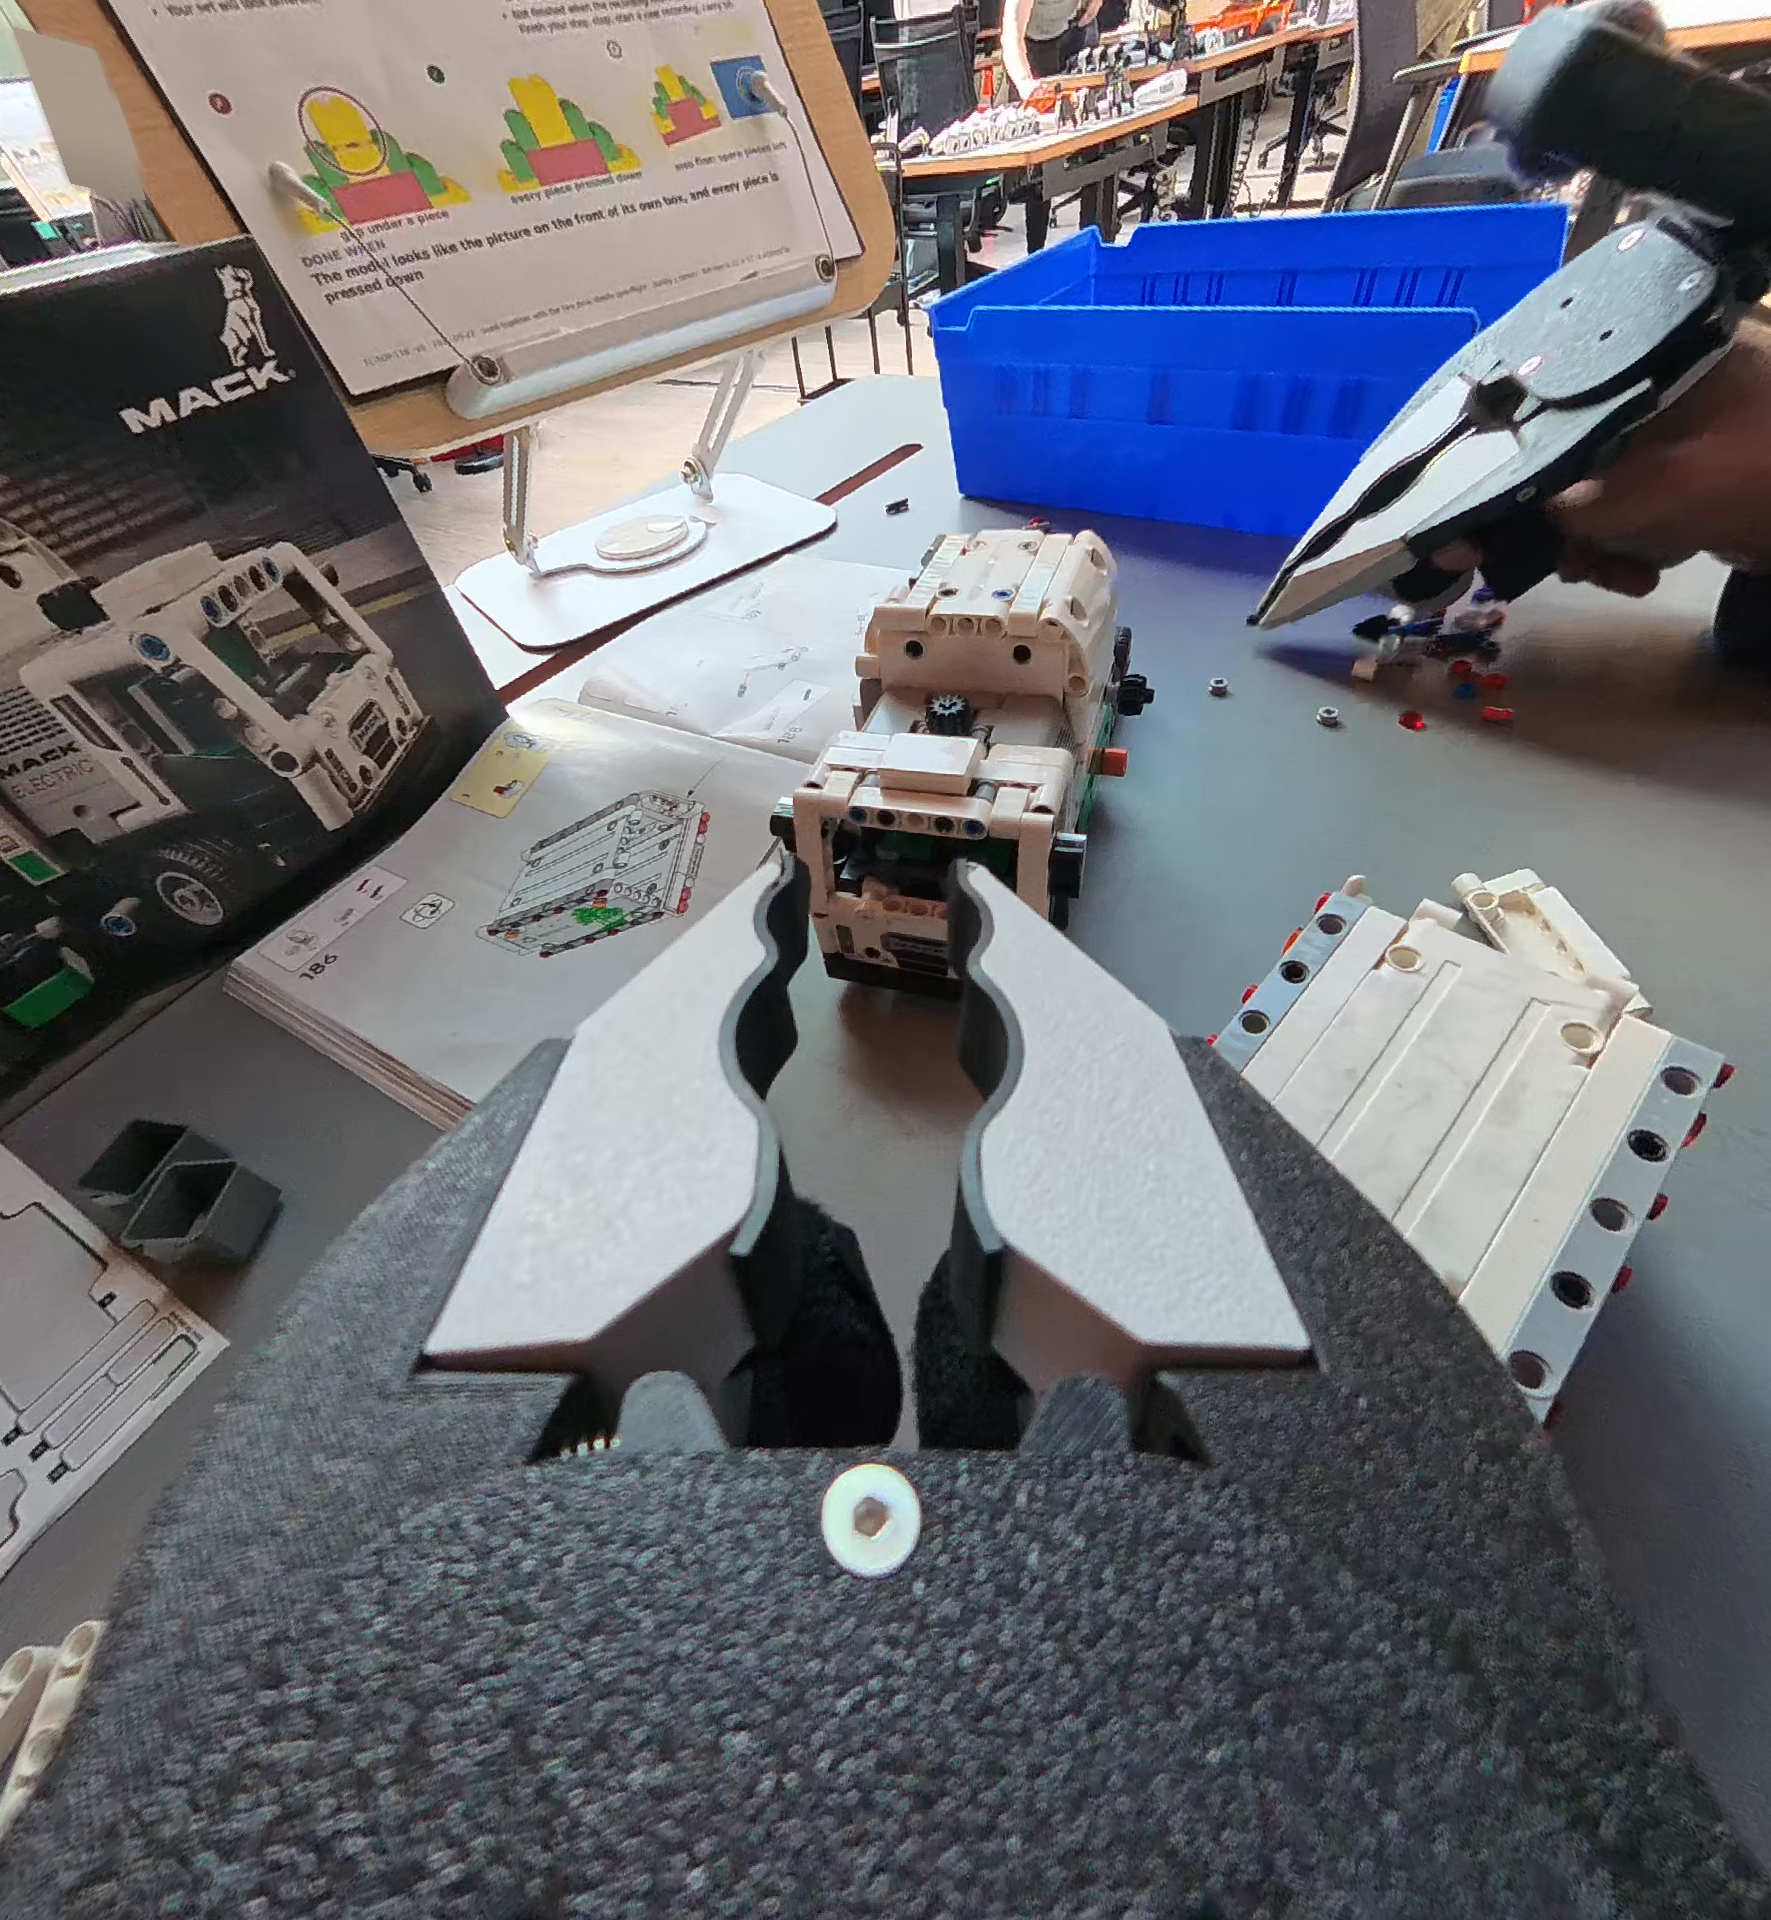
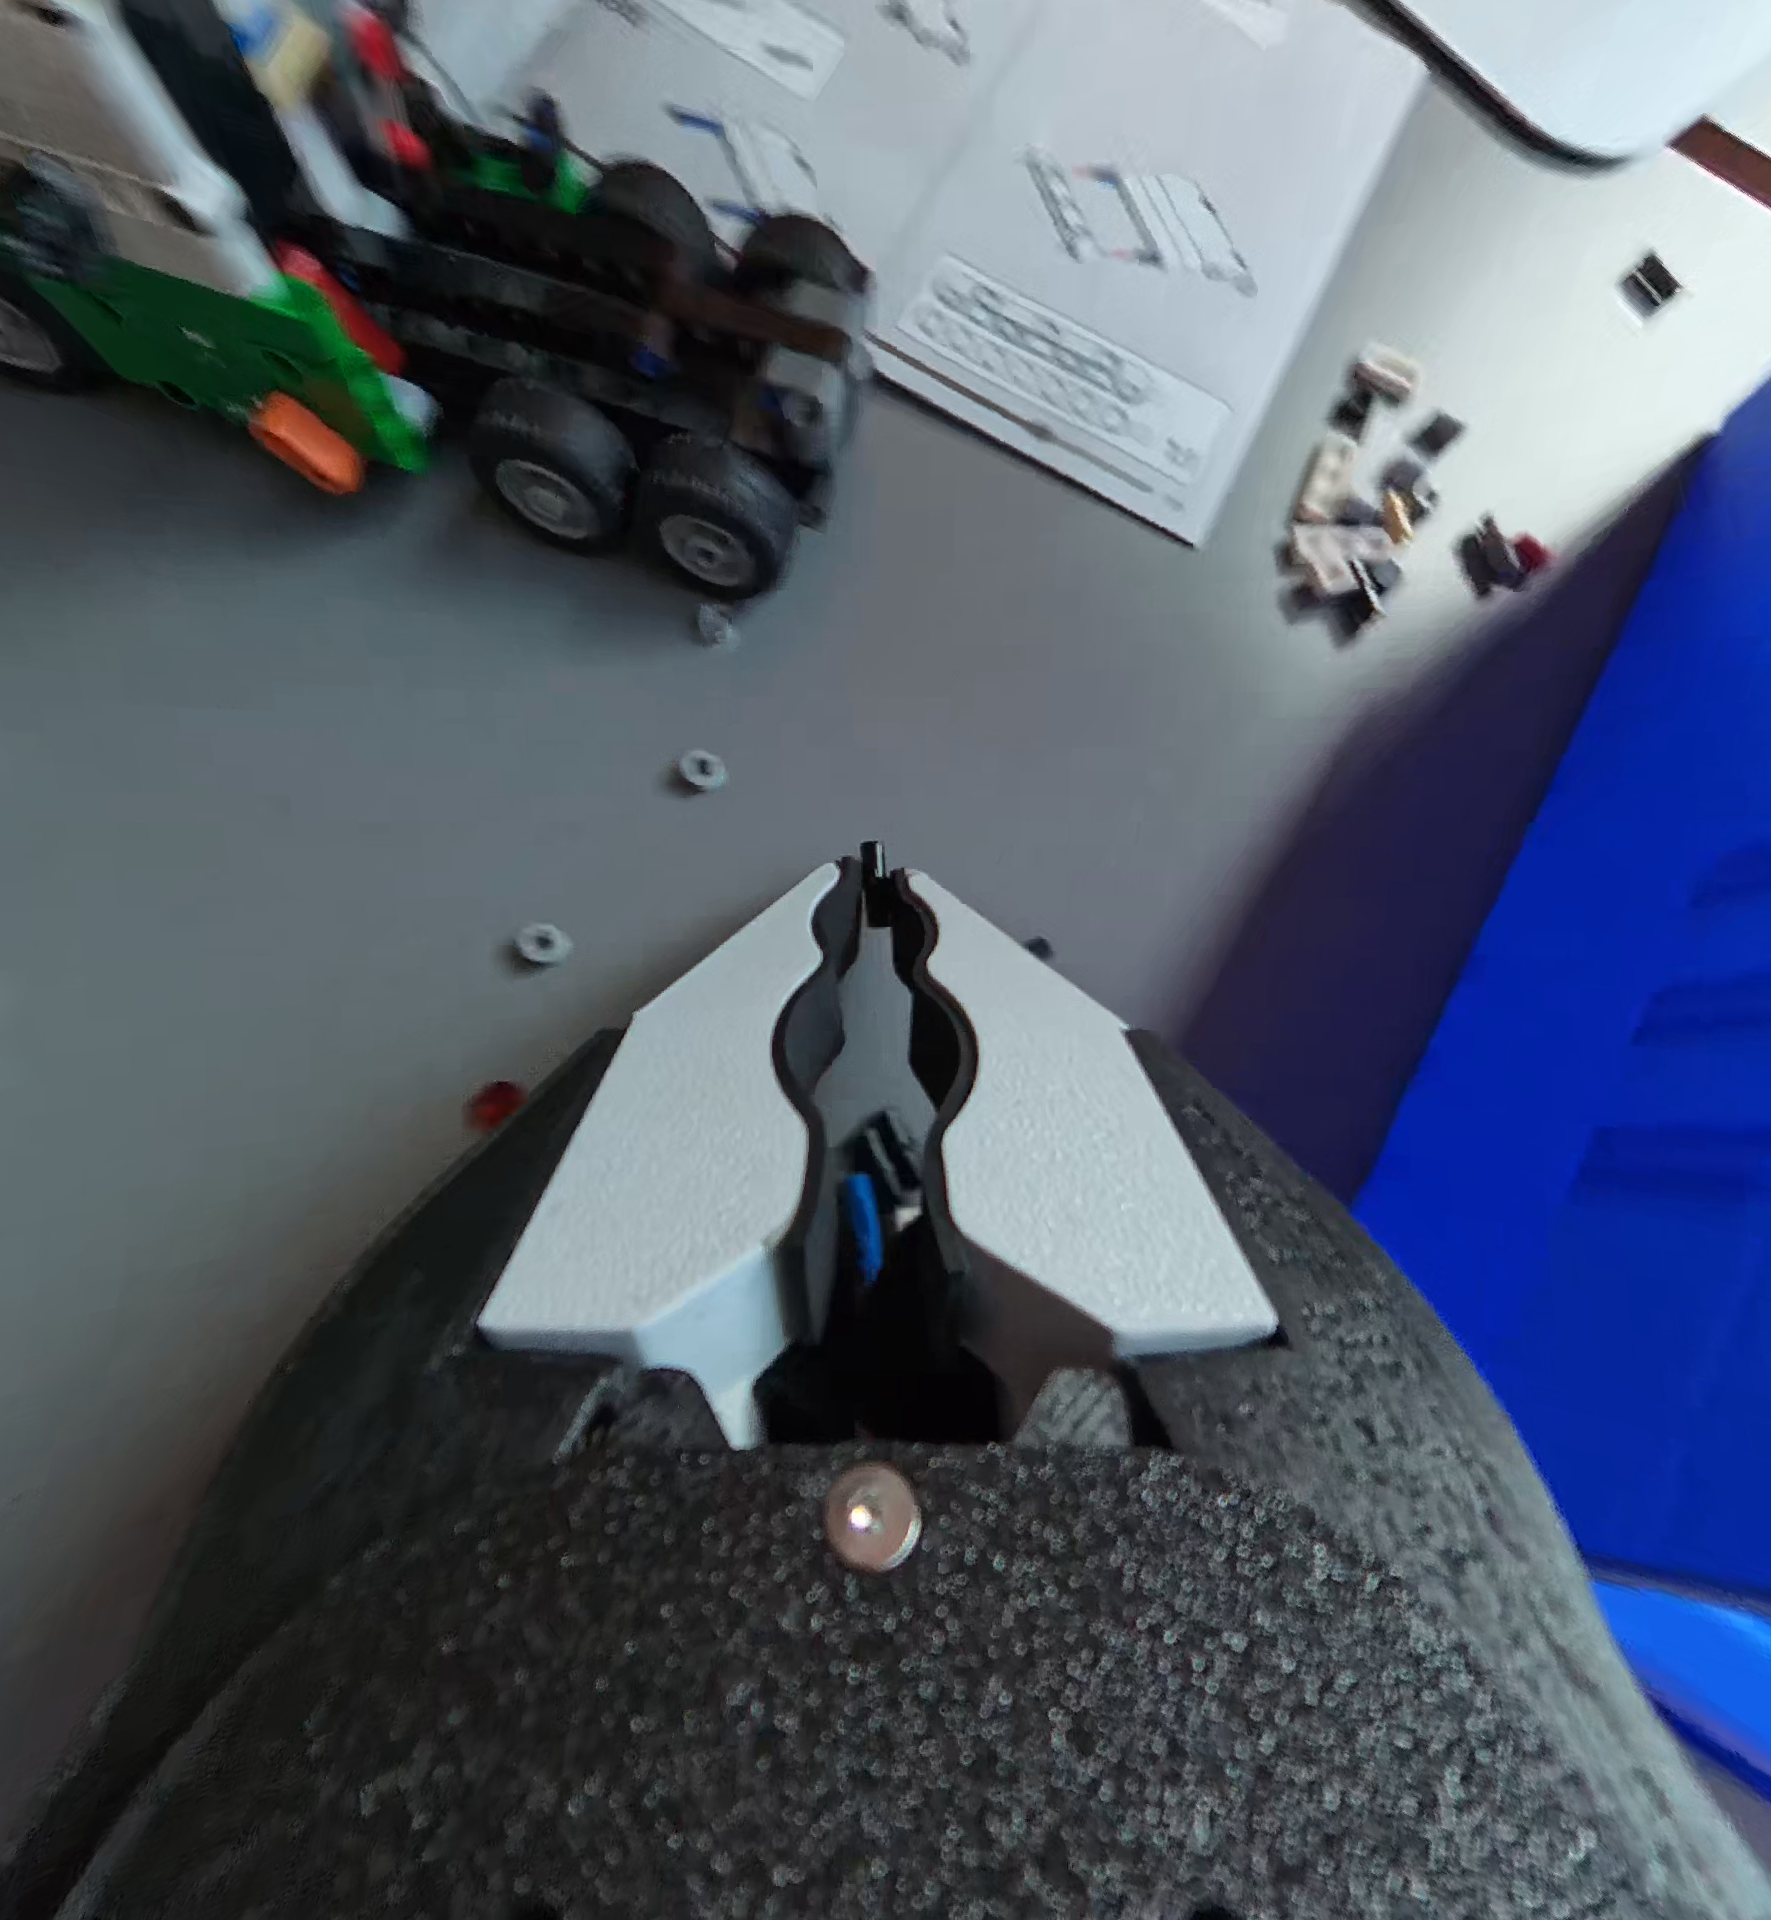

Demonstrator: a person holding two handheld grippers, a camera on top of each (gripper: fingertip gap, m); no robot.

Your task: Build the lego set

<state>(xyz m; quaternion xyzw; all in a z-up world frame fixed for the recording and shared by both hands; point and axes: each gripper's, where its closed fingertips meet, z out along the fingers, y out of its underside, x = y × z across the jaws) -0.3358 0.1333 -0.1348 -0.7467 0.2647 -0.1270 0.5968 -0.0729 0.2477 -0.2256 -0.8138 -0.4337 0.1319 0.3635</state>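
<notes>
The left gripper (image 1: 873, 888) hangs with its two pale grey fingers spread, the cab end of the partly built white, black and green brick truck (image 1: 948, 769) framed in the gap just beyond their tips; whether they touch it cannot be told. To the right of those fingers lies a white ribbed brick panel with grey studded edges (image 1: 1463, 1091); to their left, an open instruction booklet (image 1: 507, 883) and the dark set box (image 1: 133, 623). Farther off to the right, the right gripper (image 2: 873, 883) points down toward a scatter of small red, blue and grey loose pieces (image 1: 1432, 665), its fingers nearly pressed together, pinching a tiny black pin (image 2: 872, 868) at the very tips. A blue plastic bin (image 1: 1224, 384) stands behind.
</notes>
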